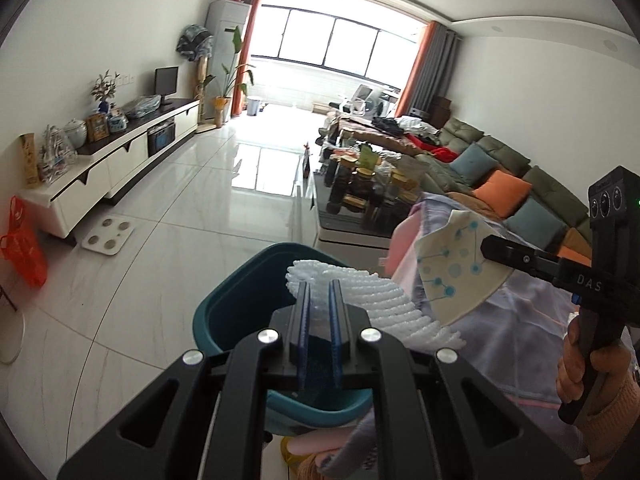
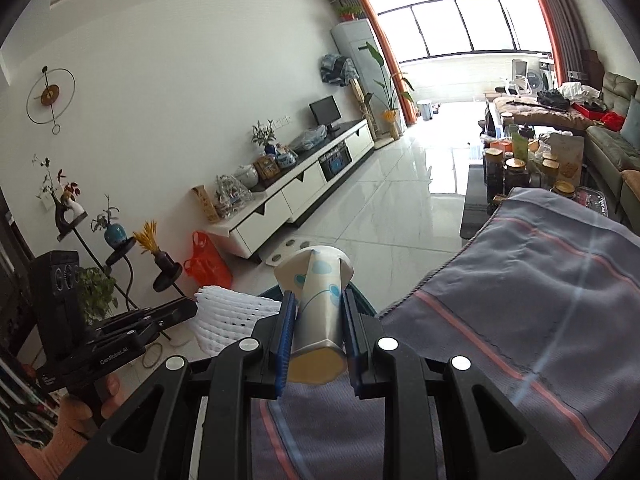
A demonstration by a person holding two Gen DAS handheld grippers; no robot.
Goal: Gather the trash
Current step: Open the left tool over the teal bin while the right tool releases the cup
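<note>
My left gripper (image 1: pixel 319 286) is shut on a white foam net sleeve (image 1: pixel 372 300), which hangs over the open top of a teal bin (image 1: pixel 224 304) on the floor. In the same view, to the right, my right gripper (image 1: pixel 492 248) holds a crushed paper cup (image 1: pixel 452 272) with blue dots beside the foam. In the right wrist view the right gripper (image 2: pixel 318 300) is shut on that paper cup (image 2: pixel 316 320), its flattened mouth pointing away. The foam net (image 2: pixel 228 312) and the left gripper (image 2: pixel 192 308) are at the left, and a sliver of the bin (image 2: pixel 366 302) shows behind the cup.
A grey blanket (image 2: pixel 520 300) with pink stripes covers a surface on the right. Beyond it a coffee table (image 1: pixel 320 216) is crowded with jars, beside a green sofa (image 1: pixel 500 152). A white TV cabinet (image 1: pixel 120 160), an orange bag (image 1: pixel 24 240) and a floor scale (image 1: pixel 108 236) are at the left.
</note>
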